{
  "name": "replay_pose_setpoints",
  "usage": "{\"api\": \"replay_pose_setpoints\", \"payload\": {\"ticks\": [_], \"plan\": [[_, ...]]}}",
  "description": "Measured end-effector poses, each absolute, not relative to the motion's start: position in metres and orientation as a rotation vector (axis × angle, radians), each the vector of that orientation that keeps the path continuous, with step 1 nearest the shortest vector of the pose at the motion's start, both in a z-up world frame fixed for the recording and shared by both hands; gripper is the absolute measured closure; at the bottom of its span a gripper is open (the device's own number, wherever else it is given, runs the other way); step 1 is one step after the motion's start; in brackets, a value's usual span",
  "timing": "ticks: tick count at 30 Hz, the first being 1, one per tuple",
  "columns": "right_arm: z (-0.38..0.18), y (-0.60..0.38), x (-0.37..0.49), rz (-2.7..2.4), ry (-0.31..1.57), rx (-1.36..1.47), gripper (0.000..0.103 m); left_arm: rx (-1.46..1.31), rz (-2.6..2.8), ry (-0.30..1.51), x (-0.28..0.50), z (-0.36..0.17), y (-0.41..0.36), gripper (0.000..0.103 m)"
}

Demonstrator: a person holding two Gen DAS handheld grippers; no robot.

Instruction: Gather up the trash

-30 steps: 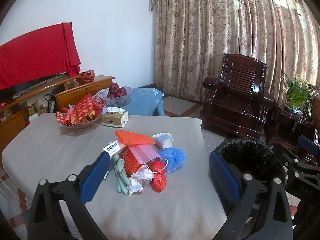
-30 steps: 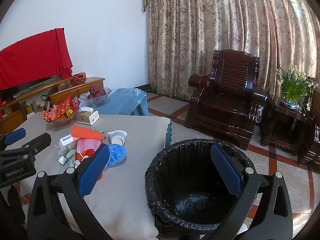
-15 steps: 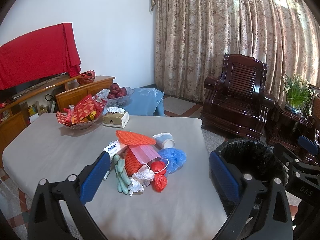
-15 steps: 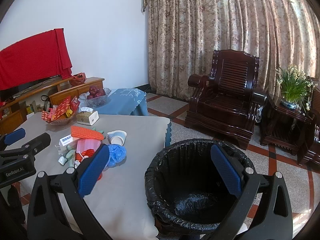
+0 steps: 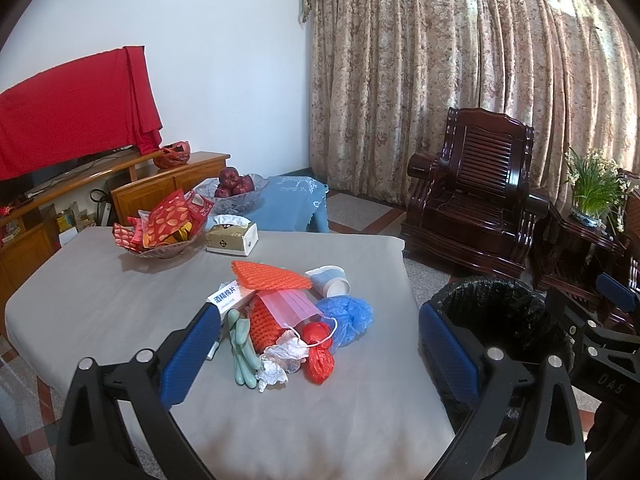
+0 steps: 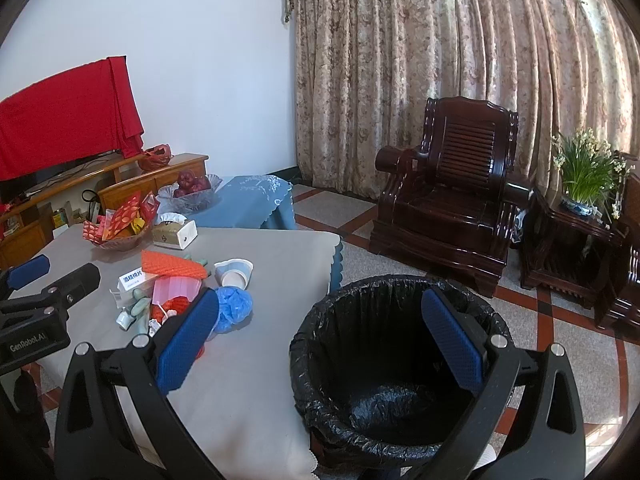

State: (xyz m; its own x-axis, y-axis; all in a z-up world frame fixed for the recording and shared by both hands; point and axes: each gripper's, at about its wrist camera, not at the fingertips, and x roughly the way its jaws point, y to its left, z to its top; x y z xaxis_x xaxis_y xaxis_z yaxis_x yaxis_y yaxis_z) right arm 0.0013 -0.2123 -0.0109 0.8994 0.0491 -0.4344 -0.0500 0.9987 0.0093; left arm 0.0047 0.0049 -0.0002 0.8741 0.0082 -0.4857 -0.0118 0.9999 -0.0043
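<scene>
Trash (image 5: 292, 320): one heap near the middle of the grey table (image 5: 100, 292), nothing collected so far as can be seen. Bin (image 6: 400, 364), lined in black, stands on the floor just beside the table's edge; its bottom looks empty, though the near wall hides part of it. Whole job remains.

Heap contents: orange foam net (image 5: 270, 276) on top, pink mask (image 5: 288, 308) under it, blue crumpled bag (image 5: 346, 318), paper cup (image 5: 330, 282) lying on its side, red bag (image 5: 318, 354), white crumpled paper (image 5: 280, 360), pale green gloves (image 5: 242, 350), small white box (image 5: 228, 296). Pieces overlap and touch; light, soft, mostly loose.

Left gripper (image 5: 320, 354): jaws spread wide, holding nothing, above the near table edge, facing the heap.

Right gripper (image 6: 320, 342): jaws likewise spread and empty, above the bin.
</scene>
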Motion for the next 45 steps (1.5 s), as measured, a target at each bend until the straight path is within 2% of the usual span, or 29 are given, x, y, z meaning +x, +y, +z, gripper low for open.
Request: {"api": "replay_pose_setpoints", "payload": {"ticks": [37,45], "plan": [[-0.017,-0.211,0.003,0.055,0.462,-0.005,0.005,-0.003,0.015,0.508,0.006,-0.002,0.006,0.006],[-0.038,-0.187,0.034,0.121,0.489,-0.021,0.005,-0.009,0.112,0.474,0.021,-0.035,0.052,0.006]]}}
